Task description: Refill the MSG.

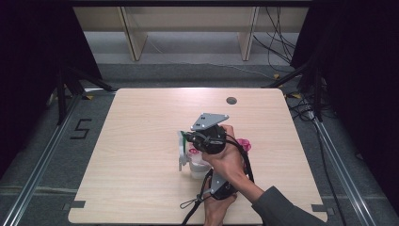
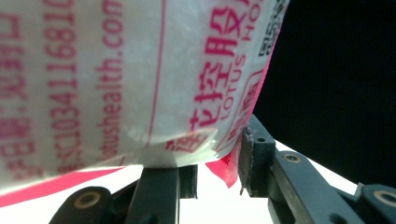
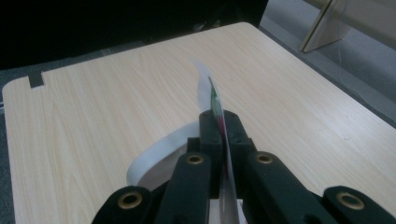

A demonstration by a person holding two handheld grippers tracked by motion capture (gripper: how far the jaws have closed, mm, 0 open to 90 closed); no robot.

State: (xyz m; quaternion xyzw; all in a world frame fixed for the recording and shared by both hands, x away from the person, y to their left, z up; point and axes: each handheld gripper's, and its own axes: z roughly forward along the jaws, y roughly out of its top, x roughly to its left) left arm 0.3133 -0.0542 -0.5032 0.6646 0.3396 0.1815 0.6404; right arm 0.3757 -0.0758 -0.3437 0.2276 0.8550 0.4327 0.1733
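Cup (image 1: 197, 165): translucent plastic, red print, beside the table's (image 1: 141, 188) middle. Light, thin-walled, crushable; peel-off lid film (image 3: 212, 95) flimsy. Left gripper (image 2: 217, 161) clamps the cup's side; right gripper (image 3: 223, 122) pinches the film's edge.

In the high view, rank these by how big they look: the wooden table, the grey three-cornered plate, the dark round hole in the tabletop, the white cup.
1. Wooden table, by far the largest.
2. Grey three-cornered plate.
3. White cup, partly hidden by the hand, so its place against the plate is unsure.
4. Dark round hole, smallest.
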